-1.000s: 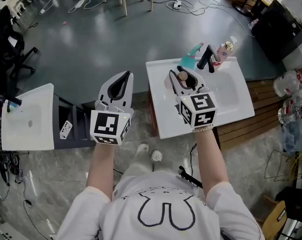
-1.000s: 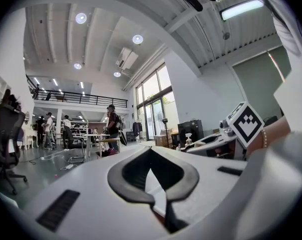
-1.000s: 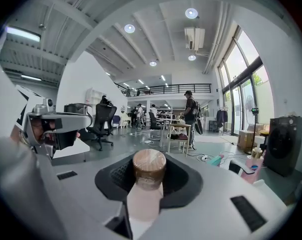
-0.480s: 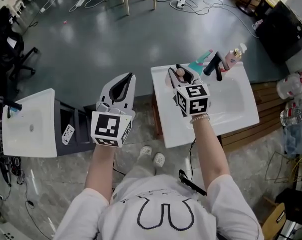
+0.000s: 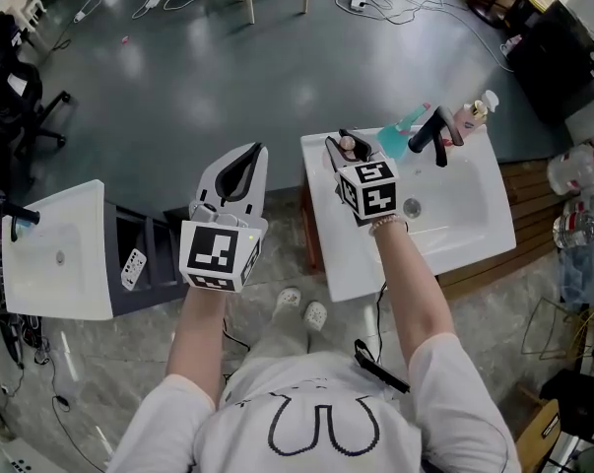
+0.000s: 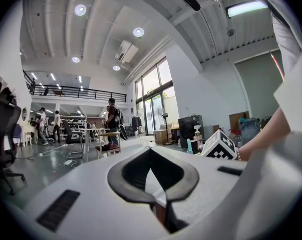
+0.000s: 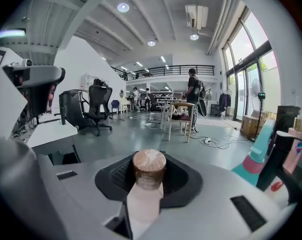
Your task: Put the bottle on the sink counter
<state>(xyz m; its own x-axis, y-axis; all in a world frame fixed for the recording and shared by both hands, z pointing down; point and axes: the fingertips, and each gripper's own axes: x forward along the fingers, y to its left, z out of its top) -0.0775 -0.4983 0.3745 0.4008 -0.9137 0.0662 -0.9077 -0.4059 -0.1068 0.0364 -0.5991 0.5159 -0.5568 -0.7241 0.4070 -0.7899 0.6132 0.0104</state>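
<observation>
A small pale bottle (image 5: 349,146) with a brown round cap (image 7: 149,165) stands upright between the jaws of my right gripper (image 5: 347,149), which is shut on it. That gripper hovers over the far left corner of the white sink counter (image 5: 348,254). In the right gripper view the bottle (image 7: 146,194) fills the gap between the black pads (image 7: 178,176). My left gripper (image 5: 245,160) hangs over the floor left of the counter, jaws shut with nothing in them; in its own view the left gripper (image 6: 151,176) shows its tips meeting.
A black faucet (image 5: 435,127), a teal bottle (image 5: 403,134) and a pink pump bottle (image 5: 473,113) stand along the counter's far edge by the basin (image 5: 444,200). A second white sink (image 5: 58,254) sits at the left. Chairs and cables lie on the floor beyond.
My right gripper has carried the bottle forward, from above the counter's middle left toward its far left corner. The left gripper has barely moved.
</observation>
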